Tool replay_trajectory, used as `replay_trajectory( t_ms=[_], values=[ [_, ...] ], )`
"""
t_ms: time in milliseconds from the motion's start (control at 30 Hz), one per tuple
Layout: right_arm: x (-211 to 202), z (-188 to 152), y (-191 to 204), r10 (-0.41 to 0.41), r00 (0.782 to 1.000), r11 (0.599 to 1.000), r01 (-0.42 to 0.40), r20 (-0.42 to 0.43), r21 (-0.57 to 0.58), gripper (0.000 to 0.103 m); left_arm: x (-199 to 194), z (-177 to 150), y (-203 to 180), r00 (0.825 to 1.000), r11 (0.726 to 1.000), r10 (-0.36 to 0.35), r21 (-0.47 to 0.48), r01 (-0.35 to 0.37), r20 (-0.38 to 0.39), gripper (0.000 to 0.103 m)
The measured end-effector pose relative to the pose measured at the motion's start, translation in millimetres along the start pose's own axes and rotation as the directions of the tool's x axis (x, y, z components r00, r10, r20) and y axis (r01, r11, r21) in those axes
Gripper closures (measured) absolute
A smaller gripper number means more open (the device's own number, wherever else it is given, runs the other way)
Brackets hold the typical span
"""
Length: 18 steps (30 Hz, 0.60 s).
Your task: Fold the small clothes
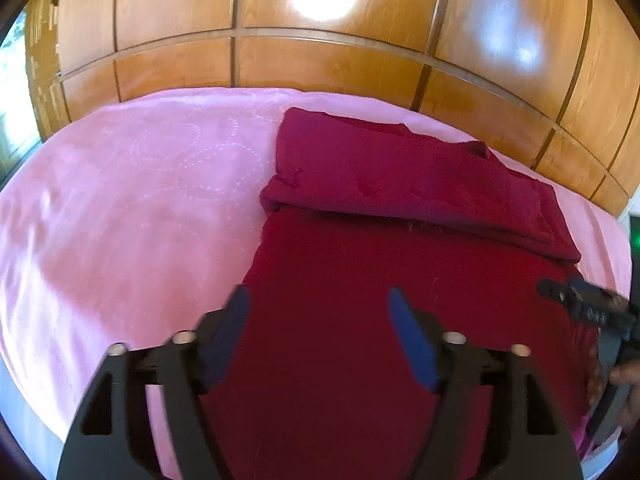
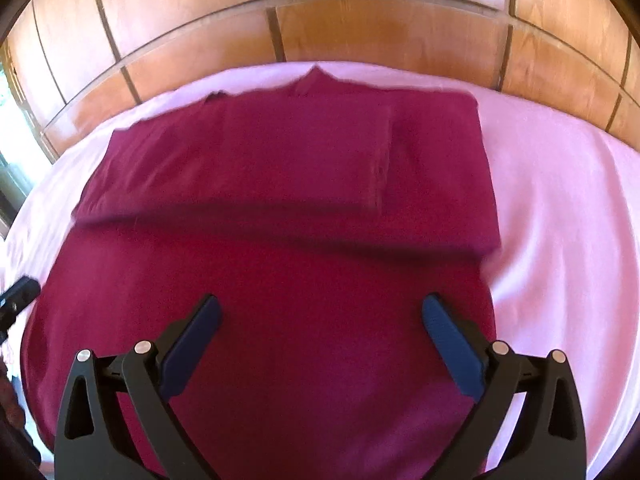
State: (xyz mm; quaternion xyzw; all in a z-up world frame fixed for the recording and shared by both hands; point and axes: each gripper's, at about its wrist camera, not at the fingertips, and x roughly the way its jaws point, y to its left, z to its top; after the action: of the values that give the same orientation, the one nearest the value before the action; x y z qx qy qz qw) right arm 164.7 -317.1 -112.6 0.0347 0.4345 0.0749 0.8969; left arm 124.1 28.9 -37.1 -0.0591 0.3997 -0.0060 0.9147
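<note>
Wood-panelled wall behind pink bed (image 1: 120,200). Maroon garment (image 1: 360,280) on bed, far part folded toward near; fold line runs crosswise. Left tool (image 1: 316,300), right tool (image 2: 320,308) both wide open, empty, above near unfolded half.

L gripper (image 1: 318,300) tilts down, fingers (image 1: 412,340) spread apart, nothing btwn them. R gripper (image 2: 320,312) also angled down, fingers (image 2: 452,344) at widest, empty. R gripper's tip shows at edge of L wrist view, w/ a hand (image 1: 624,384) behind it.
</note>
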Motion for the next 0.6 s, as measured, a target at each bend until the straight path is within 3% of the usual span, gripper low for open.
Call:
replay_trajectory(
  t_ms=[400,600],
  values=[
    [-47.2,-69.5,-7.9,0.041,0.998,0.998,-0.043,0.041,0.043,0.002,-15.7,-26.4,14.0,1.000,1.000,0.004,-0.004,-0.004,-0.013,0.030],
    [-67.1,-87.1,-7.2,0.056,0.997,0.998,-0.058,0.043,0.037,0.002,-21.9,-37.5,20.9,1.000,1.000,0.006,0.007,-0.005,-0.025,0.030]
  ],
)
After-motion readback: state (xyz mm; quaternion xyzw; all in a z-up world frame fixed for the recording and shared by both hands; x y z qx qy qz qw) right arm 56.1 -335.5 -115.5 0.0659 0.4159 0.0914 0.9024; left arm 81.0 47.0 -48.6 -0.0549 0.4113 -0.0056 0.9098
